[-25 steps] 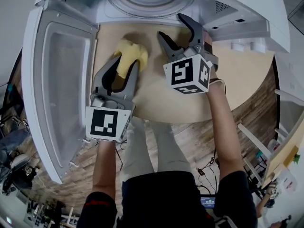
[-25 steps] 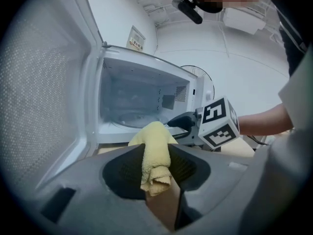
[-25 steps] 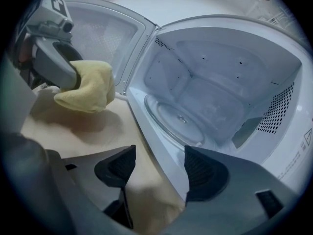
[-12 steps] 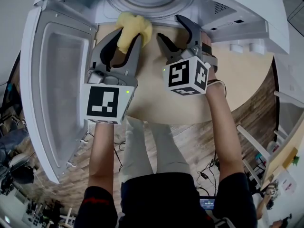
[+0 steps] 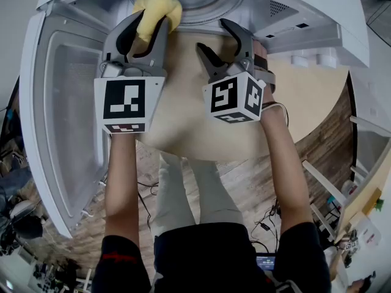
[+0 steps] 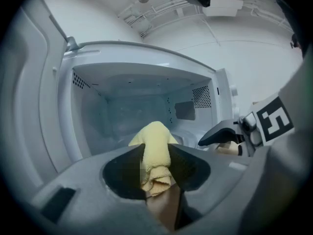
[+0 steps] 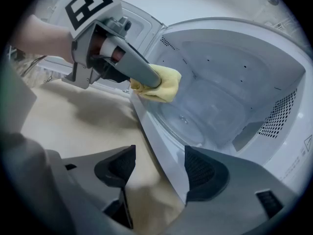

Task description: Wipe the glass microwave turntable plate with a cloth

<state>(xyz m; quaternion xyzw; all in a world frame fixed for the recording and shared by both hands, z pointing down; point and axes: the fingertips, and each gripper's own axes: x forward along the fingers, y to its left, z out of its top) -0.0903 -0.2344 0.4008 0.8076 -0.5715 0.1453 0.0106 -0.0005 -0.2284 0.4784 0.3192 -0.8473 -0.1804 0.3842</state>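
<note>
Seen from the head view, the left gripper (image 5: 148, 29) pinches a yellow cloth (image 5: 157, 6) at the mouth of the open microwave (image 5: 305, 8). The right gripper (image 5: 215, 38) hovers just beside it over the bench (image 5: 189, 124). The left gripper view shows its fingers clamped on the cloth, facing the microwave's cavity. In the right gripper view, that gripper's fingers are spread and hold nothing, and the glass turntable plate (image 7: 205, 109) lies on the microwave's floor with the cloth near its rim.
</note>
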